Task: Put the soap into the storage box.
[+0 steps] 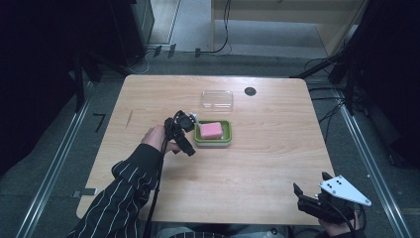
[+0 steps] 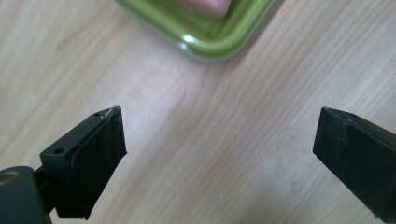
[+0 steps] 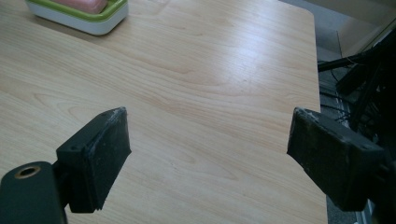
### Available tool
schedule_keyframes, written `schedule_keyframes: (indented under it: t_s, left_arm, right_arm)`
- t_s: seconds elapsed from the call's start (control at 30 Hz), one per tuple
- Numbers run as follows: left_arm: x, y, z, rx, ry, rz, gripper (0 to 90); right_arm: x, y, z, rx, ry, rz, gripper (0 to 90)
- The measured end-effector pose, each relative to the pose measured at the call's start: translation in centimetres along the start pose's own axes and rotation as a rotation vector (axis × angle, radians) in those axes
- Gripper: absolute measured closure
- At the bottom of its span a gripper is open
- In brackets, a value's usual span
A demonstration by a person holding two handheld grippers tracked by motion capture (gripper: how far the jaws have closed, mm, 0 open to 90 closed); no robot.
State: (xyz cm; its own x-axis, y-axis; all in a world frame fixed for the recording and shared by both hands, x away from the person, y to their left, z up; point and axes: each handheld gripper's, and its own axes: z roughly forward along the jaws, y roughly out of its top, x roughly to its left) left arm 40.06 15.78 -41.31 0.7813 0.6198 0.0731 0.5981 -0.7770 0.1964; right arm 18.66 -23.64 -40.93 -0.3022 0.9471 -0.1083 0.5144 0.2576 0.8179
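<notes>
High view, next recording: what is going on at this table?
A person in a striped sleeve holds the left gripper right beside a green-rimmed rectangular container with a pink block inside it. Its jaws stand open over bare wood, just short of the container's rim, gripping nothing. The clear plastic lid lies apart, farther back on the light wooden table. The right gripper waits open at the table's near right corner.

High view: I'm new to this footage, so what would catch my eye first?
The pink block in the green tray at mid-table stands out against the pale wood. The left gripper sits just left of the tray, jaws open. A clear lid lies behind the tray, and the right gripper waits open at the near right corner.
</notes>
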Motion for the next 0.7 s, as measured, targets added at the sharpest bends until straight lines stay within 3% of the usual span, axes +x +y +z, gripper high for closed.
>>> schedule_keyframes:
  t_s: [0.47,0.7]
  left_arm:
    - [-1.0,-5.3,-0.2,0.009,0.026,-0.132,2.2]
    - [-1.8,-7.4,0.1,0.037,0.012,-0.156,2.1]
  right_arm:
    - [0.4,0.7,0.9,-0.008,0.035,-0.025,13.5]
    - [0.6,1.0,1.1,-0.014,0.045,-0.032,13.5]
